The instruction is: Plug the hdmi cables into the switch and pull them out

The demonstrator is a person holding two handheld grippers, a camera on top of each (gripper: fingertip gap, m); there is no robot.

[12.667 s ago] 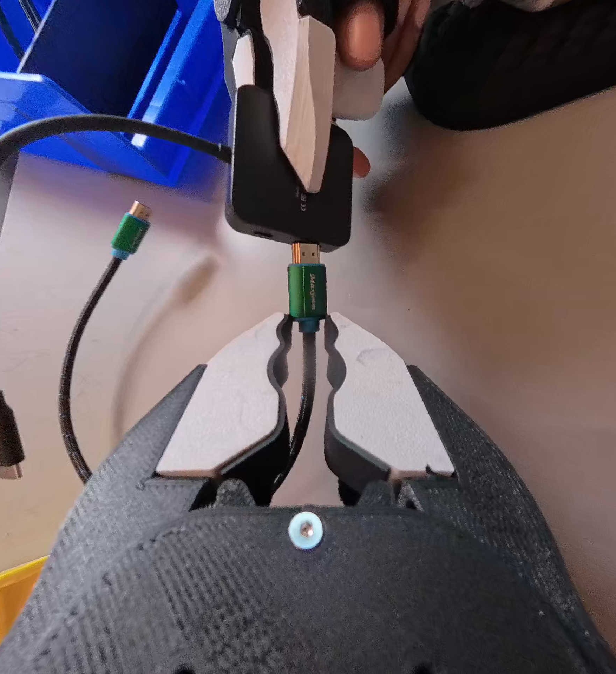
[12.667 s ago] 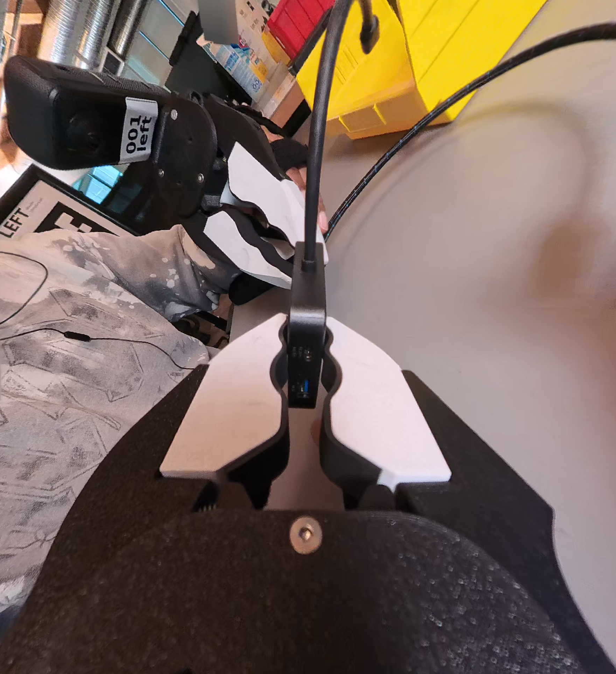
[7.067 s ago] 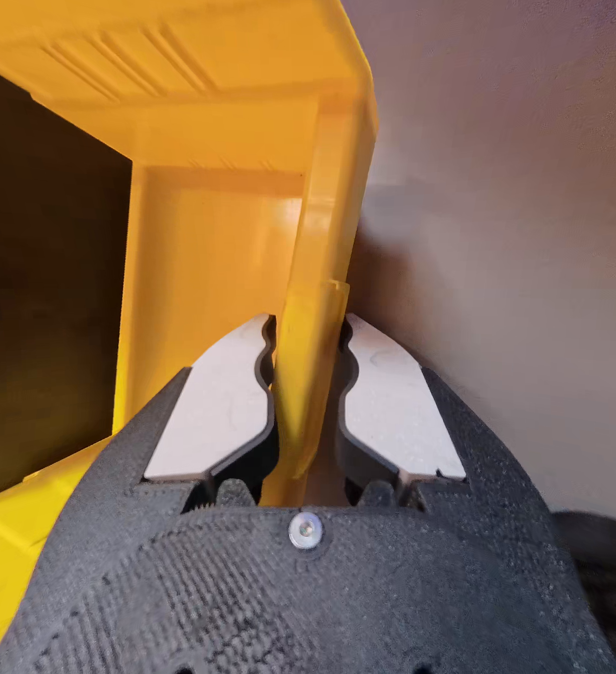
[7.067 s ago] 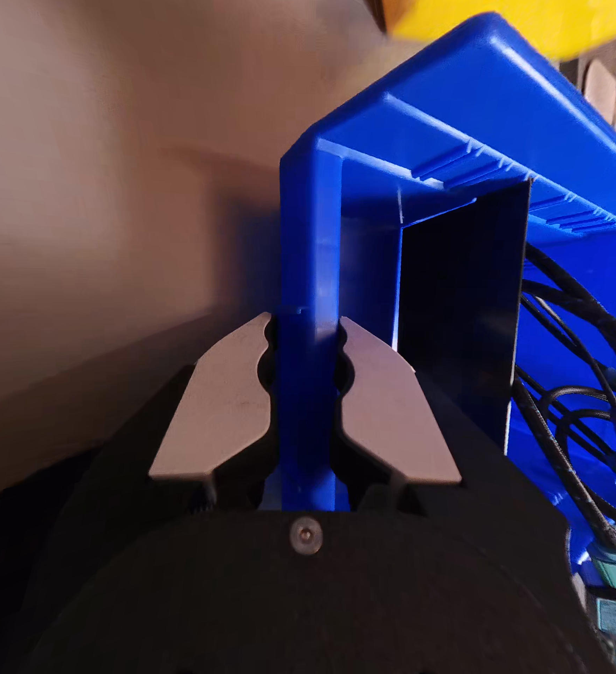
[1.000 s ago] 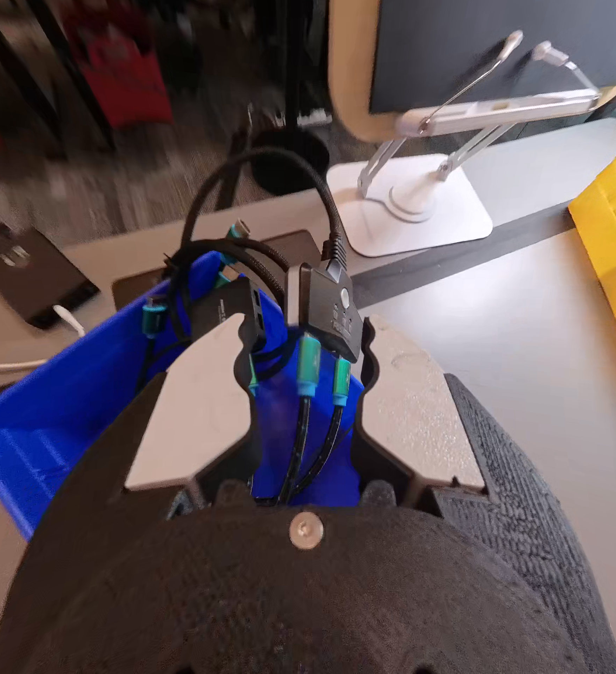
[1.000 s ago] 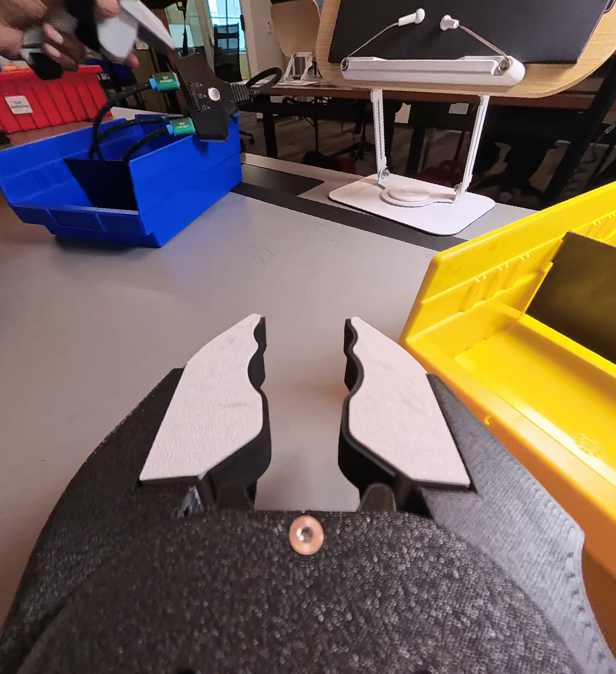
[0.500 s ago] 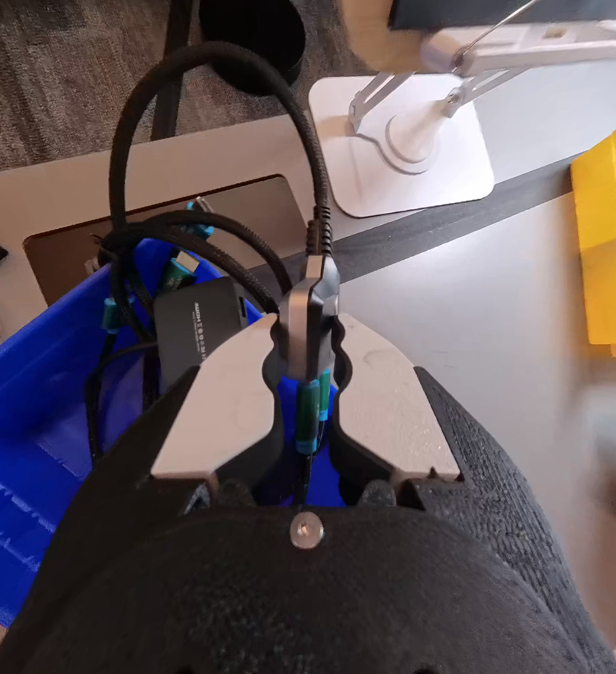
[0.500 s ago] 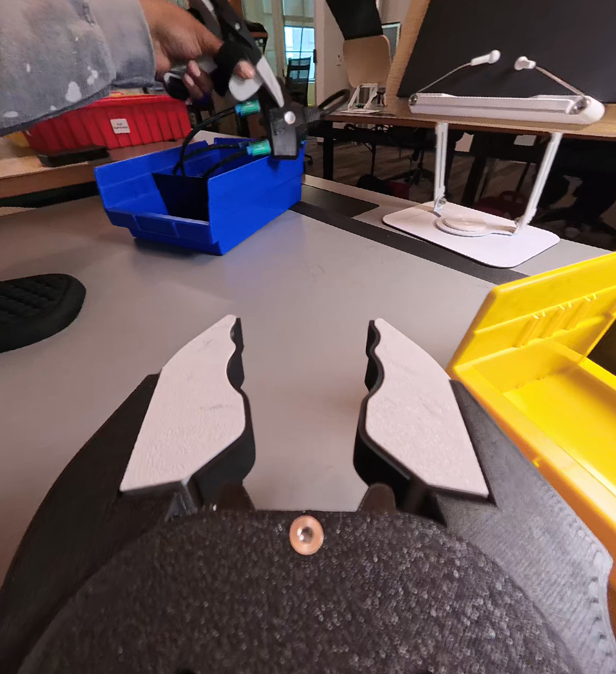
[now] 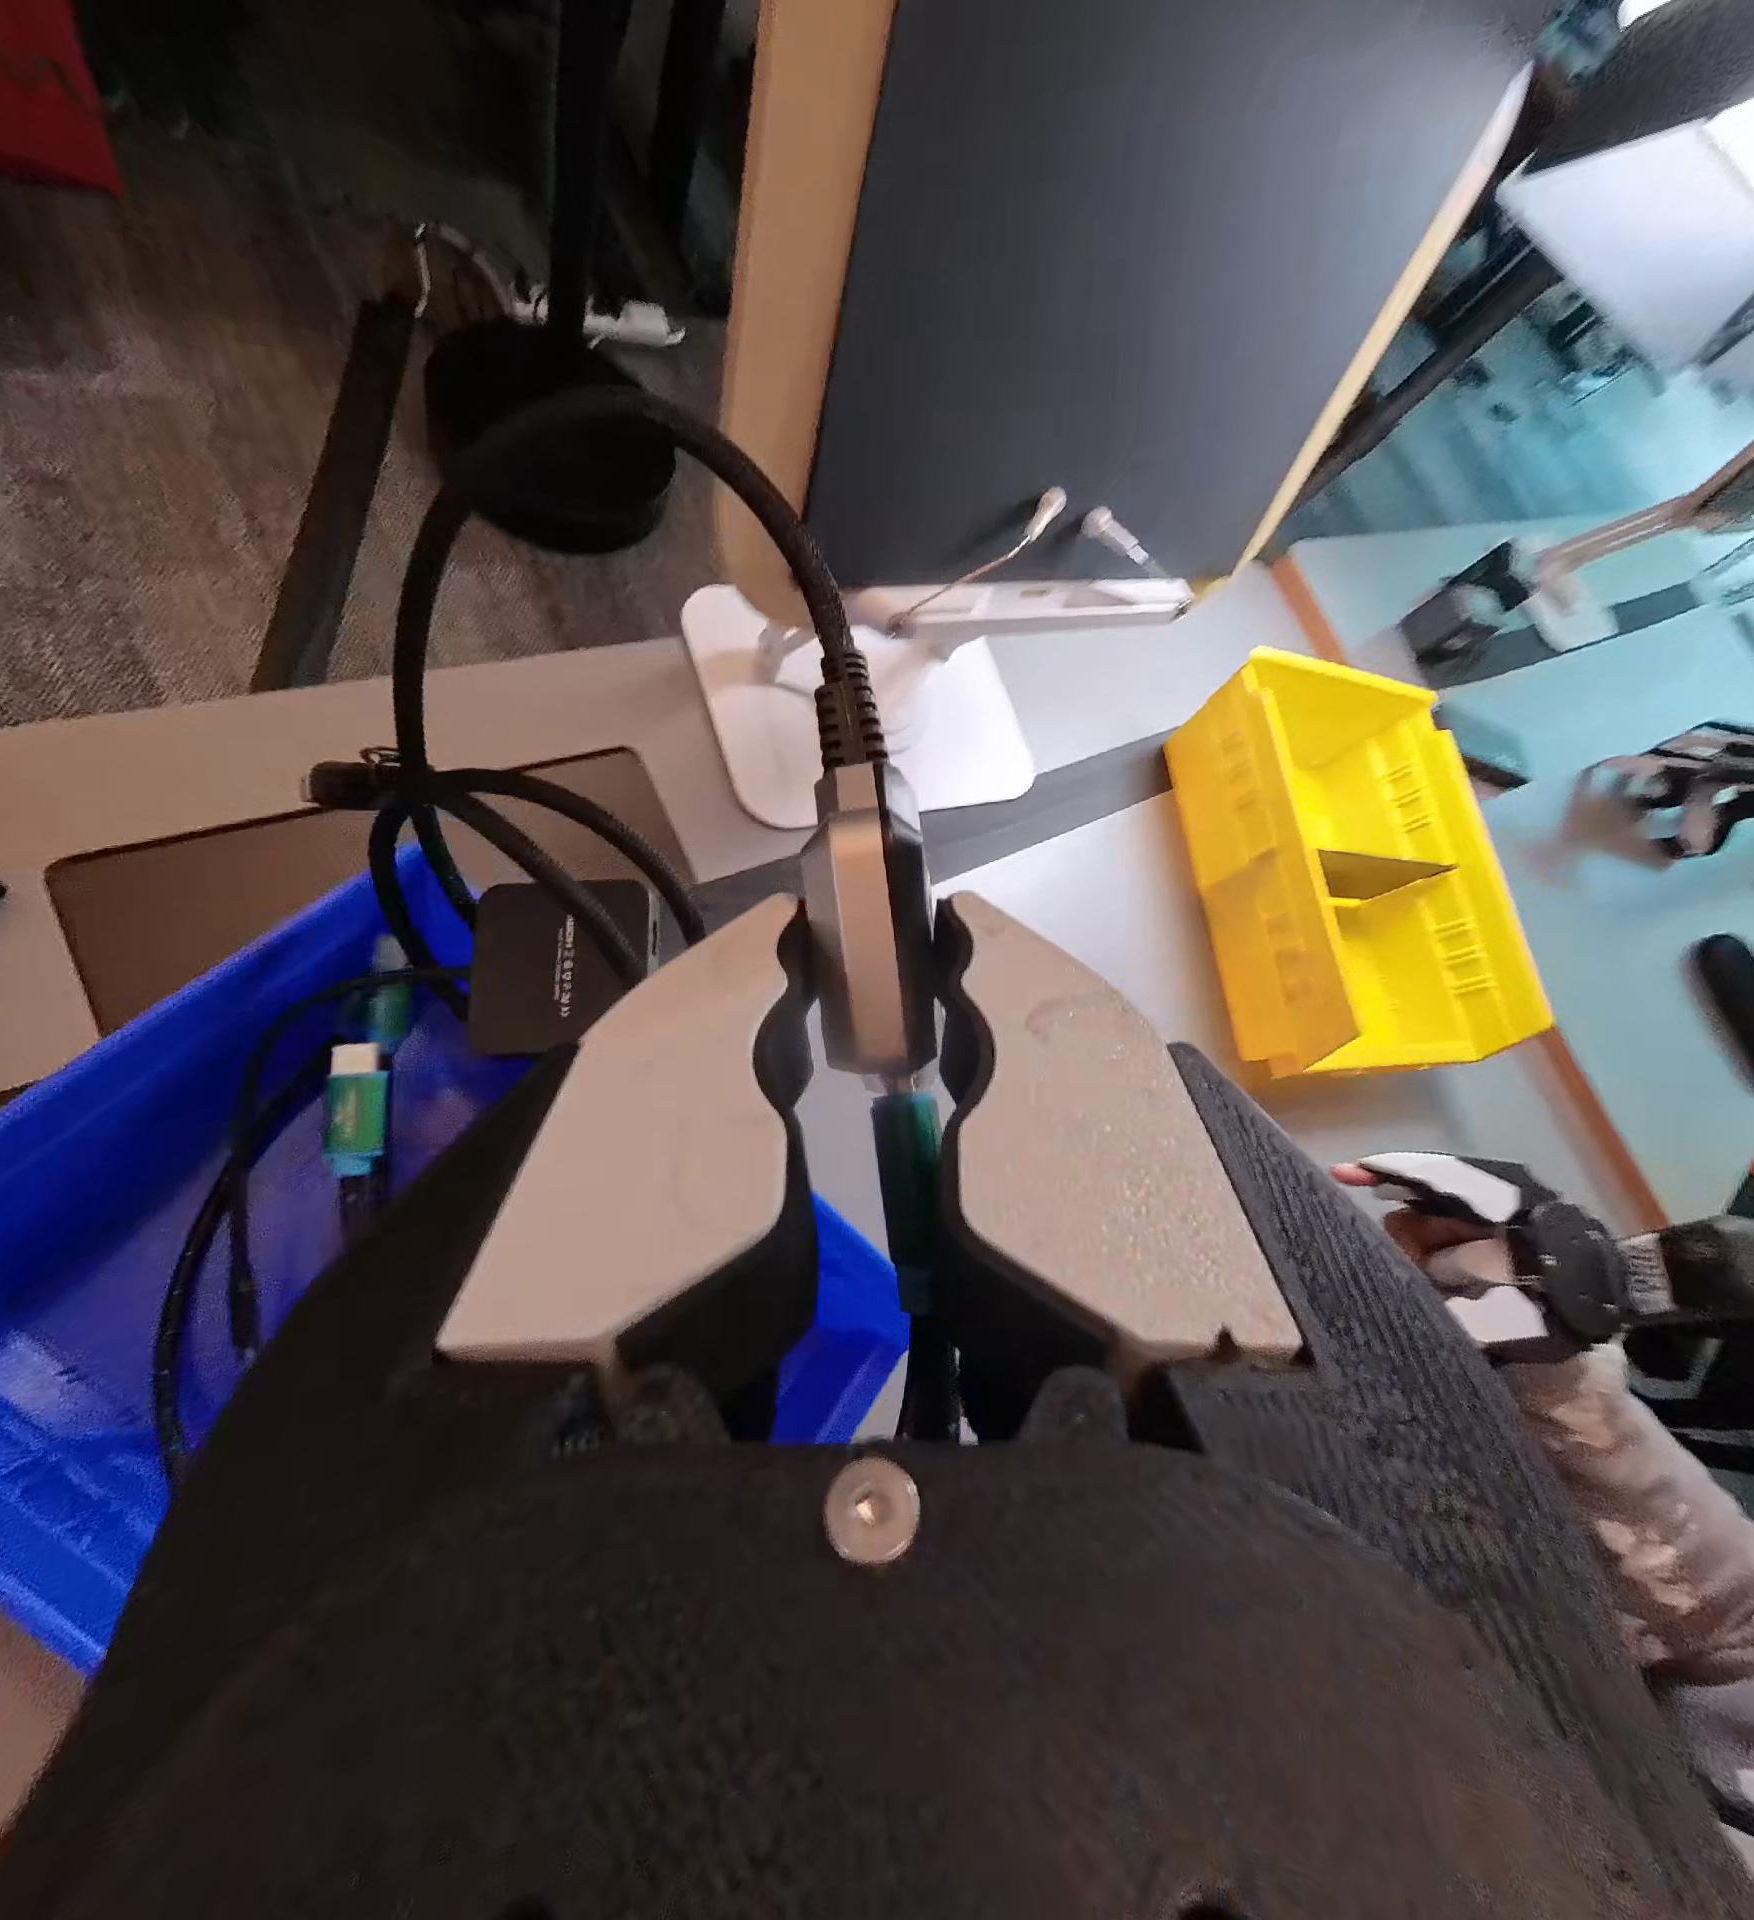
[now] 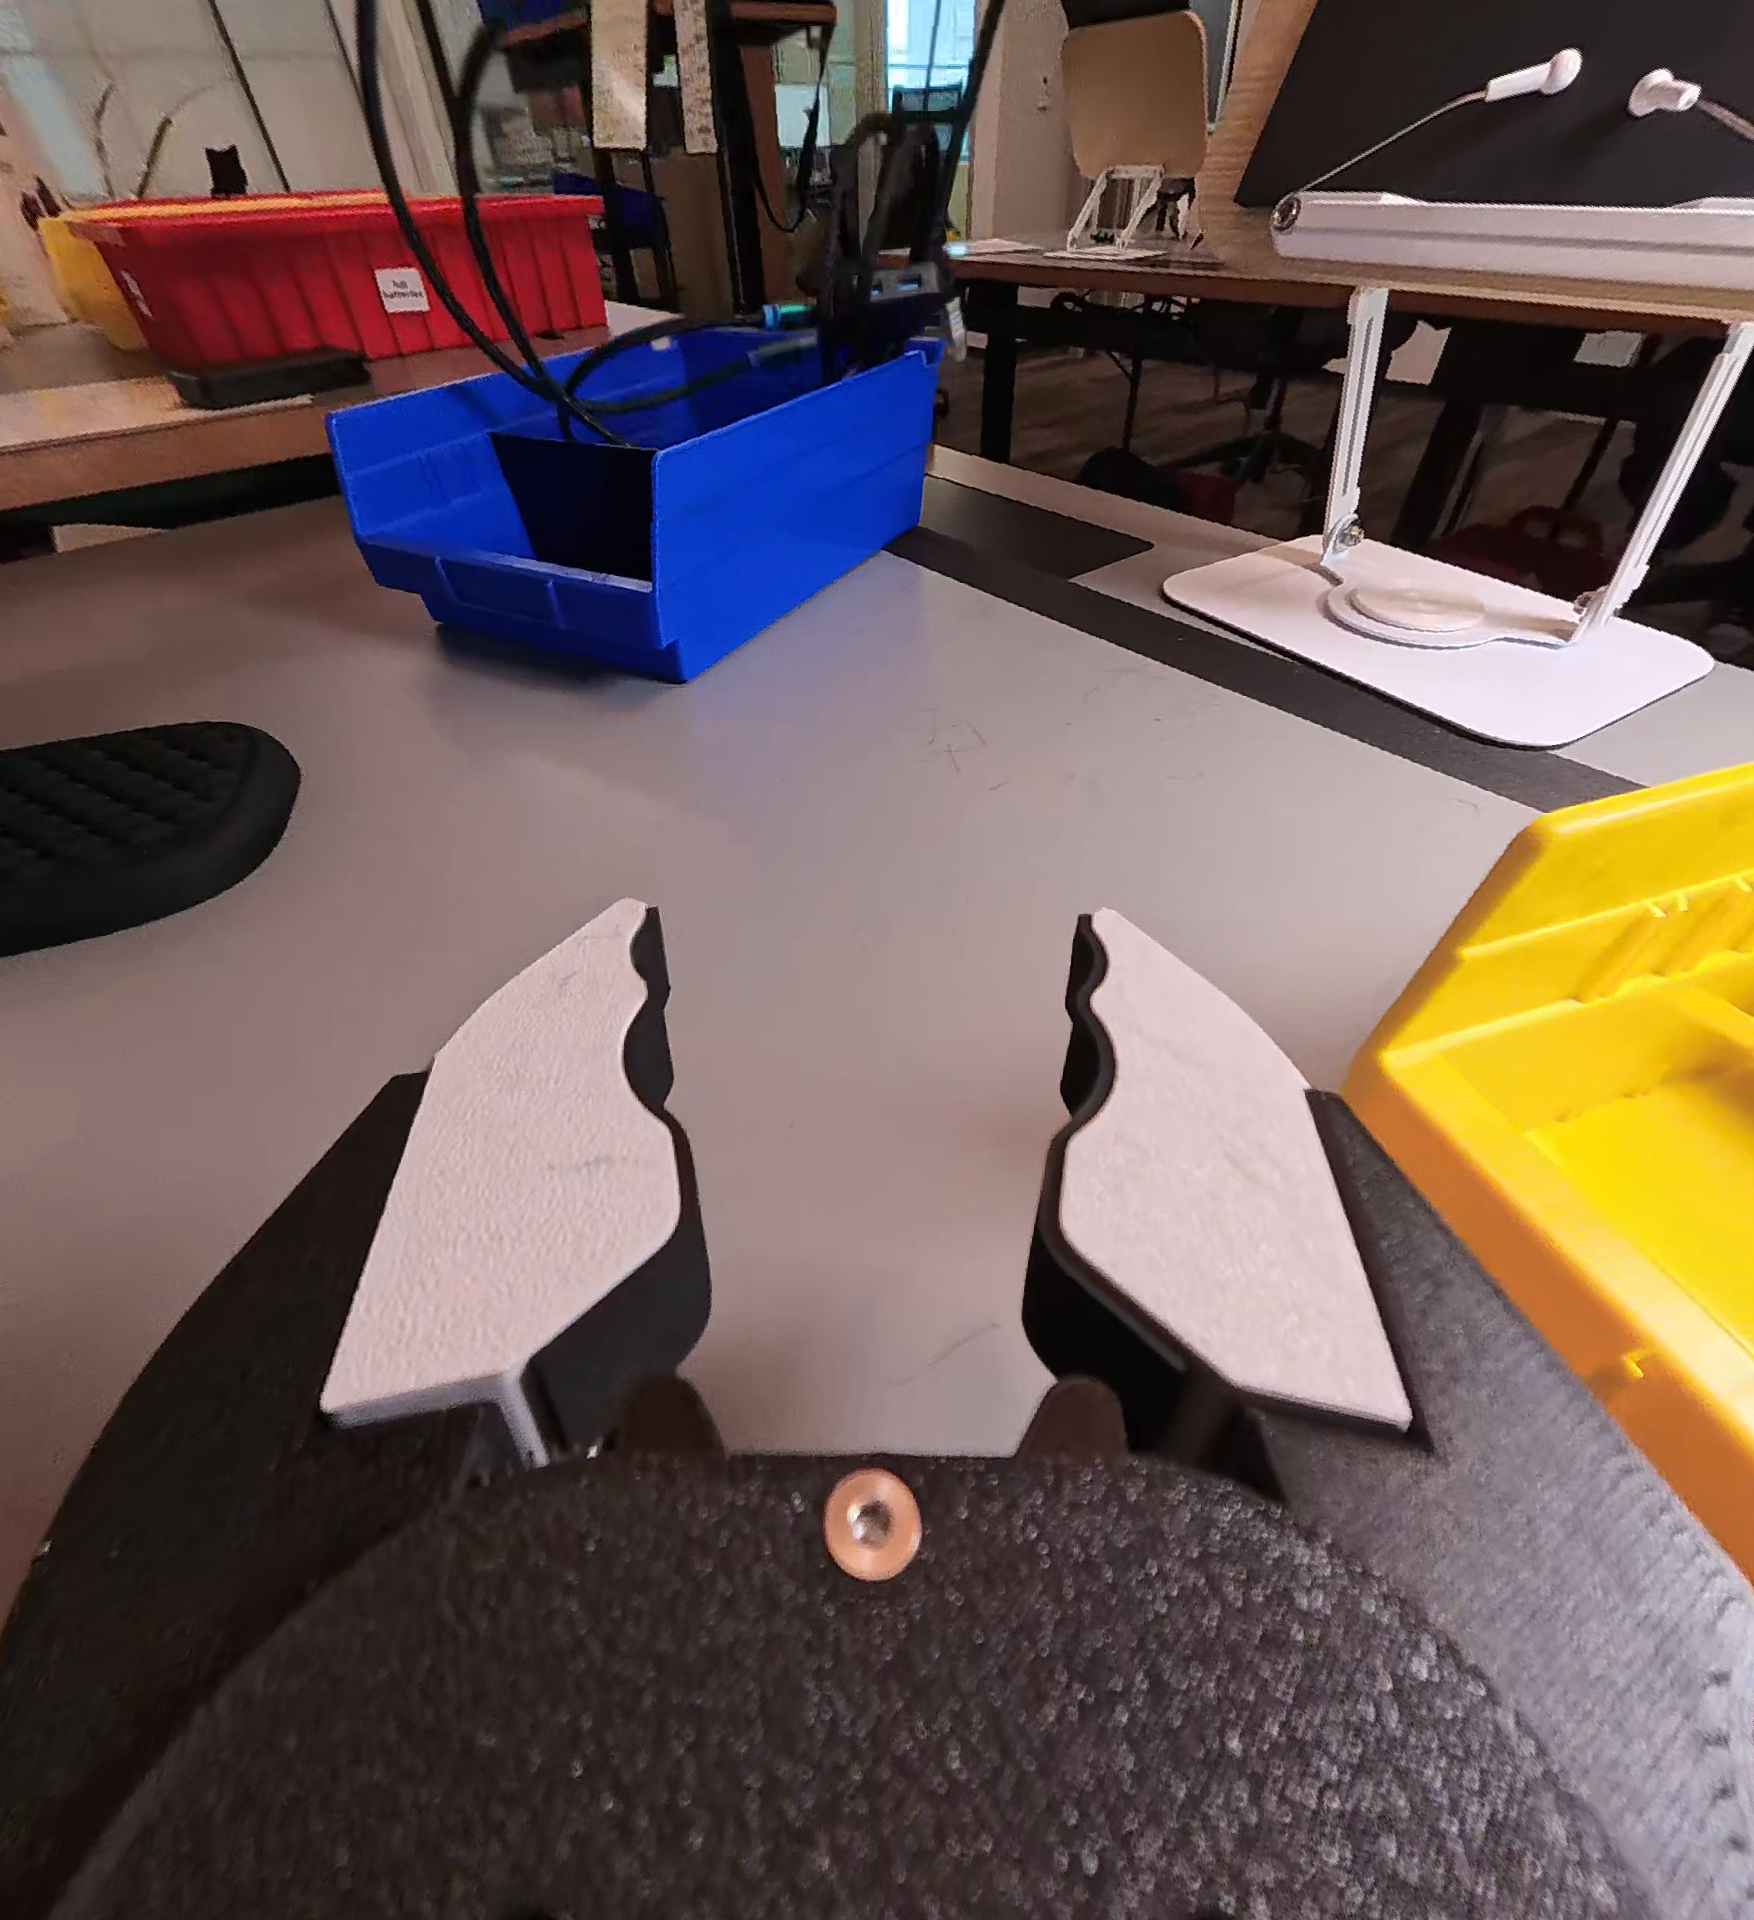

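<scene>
- HDMI switch (image 9: 868,966), a small grey slab with rounded edges seen edge-on, sits clamped between the white fingertips of the left gripper (image 9: 871,940), lifted above the blue plastic bin (image 9: 52,1226).
- One green-sleeved HDMI plug (image 9: 904,1153) is seated in the near end of the switch, its cable running back between the fingers; whether a second plug sits behind it cannot be told.
- From the far end of the switch a thick black braided cable (image 9: 582,457) arches up and loops down toward the bin.
- Inside the bin lie a flat black box (image 9: 551,961), a loose green-sleeved connector (image 9: 353,1107) and tangled black leads.
- Right gripper (image 10: 865,925) hangs over the grey tabletop (image 10: 852,790), its white fingers spread wide with nothing between them.
- Just beside it on the right stands the yellow plastic bin (image 10: 1621,1049); a black ribbed pad (image 10: 73,821) lies to the left.
- Farther off the blue bin rests on the table with cables rising out of it, and a white folding stand (image 10: 1444,623) stands beyond the yellow bin.
- A red ribbed tub (image 10: 333,270) sits on another table behind.
</scene>
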